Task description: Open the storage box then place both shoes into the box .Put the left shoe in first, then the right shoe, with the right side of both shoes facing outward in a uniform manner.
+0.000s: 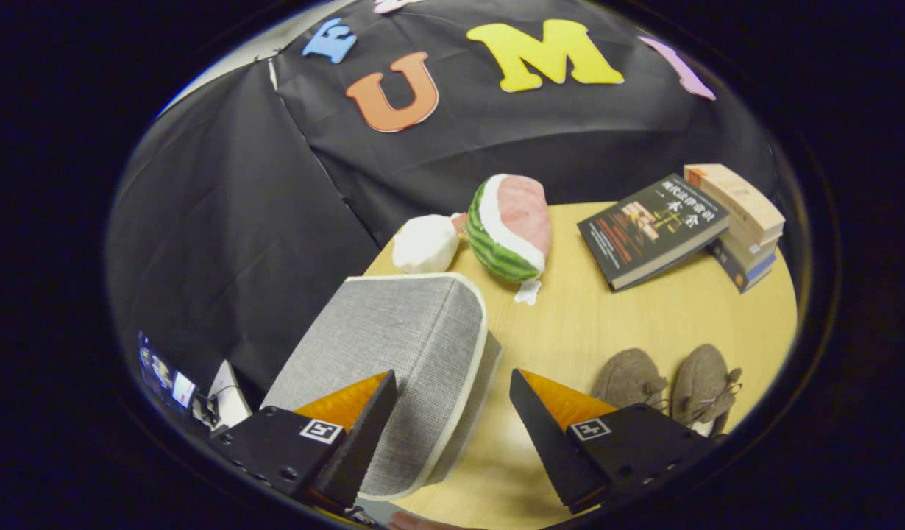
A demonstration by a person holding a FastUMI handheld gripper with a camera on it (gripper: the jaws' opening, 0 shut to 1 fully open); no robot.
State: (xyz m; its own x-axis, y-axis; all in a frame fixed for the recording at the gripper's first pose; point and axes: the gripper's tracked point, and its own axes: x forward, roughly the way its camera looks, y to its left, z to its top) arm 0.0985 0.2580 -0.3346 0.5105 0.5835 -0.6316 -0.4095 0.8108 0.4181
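Observation:
A grey fabric storage box [401, 346] with a pale trimmed lid stands closed on the wooden table [644, 309], its near corner lying between my fingers. My gripper [452, 401] hangs above it, open, with nothing held. Two grey-brown shoes [669, 383] with laces sit side by side on the table, just beyond my right finger [548, 419] and to the right of the box. My left finger [357, 419] is over the box's lid.
A plush watermelon slice [511, 224] and a white plush [425, 244] lie beyond the box. A dark book [651, 228] leans on a stack of books [743, 221] at the far right. The table's left edge runs beside the box.

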